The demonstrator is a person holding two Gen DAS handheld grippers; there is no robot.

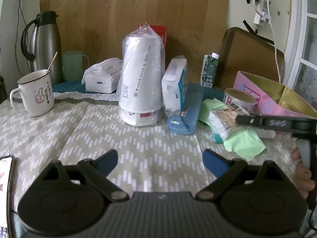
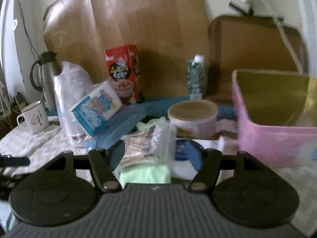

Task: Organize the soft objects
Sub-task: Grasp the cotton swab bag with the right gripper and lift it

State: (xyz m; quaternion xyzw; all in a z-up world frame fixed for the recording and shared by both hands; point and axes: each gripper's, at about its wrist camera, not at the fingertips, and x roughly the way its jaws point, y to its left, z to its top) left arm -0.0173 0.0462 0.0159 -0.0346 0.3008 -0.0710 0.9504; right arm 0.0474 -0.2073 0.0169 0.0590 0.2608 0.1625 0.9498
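Cotton swab pack [image 2: 150, 144] between right tool [image 2: 156, 152] pads, left tool [image 1: 160, 158] empty

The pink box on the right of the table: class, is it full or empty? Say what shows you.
Empty, as far as shown. The right wrist view looks into the open pink box and shows only its bare yellow inner walls; the very bottom is hidden behind the front wall.

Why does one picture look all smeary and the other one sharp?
Right wrist view: smeared all over, the red box lettering unreadable, the pink box edges soft, as if the camera was moving. Left wrist view: mostly sharp, the mug drawing clear; only the other gripper at the right edge is blurred. Both bend straight lines near the corners.
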